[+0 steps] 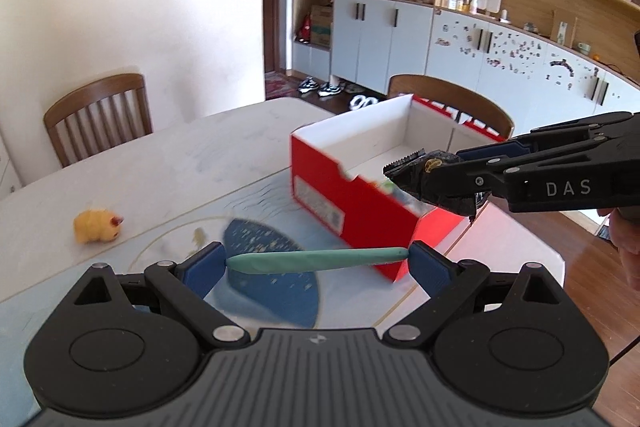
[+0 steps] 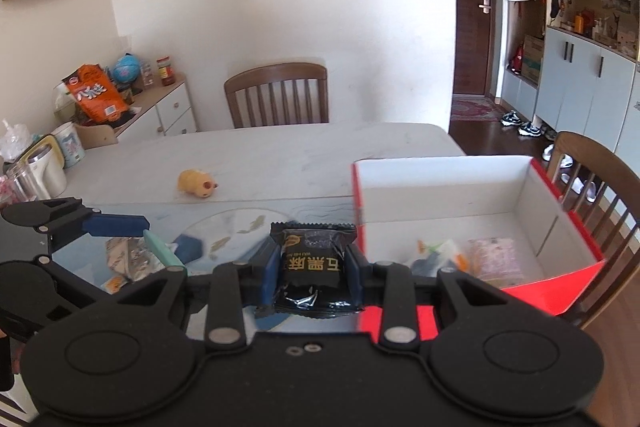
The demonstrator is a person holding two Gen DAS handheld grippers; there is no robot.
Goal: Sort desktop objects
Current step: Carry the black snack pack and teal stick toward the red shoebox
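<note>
Dining-room tabletop (image 2: 280, 155), red box (image 1: 340, 187) at near right edge. Teal stick (image 1: 320, 259) clamped endwise in left gripper (image 1: 318, 261); black snack packet (image 2: 312, 259) pinched in right gripper (image 2: 312, 269). Carry step judged underway; next, both held over box, released.
</note>
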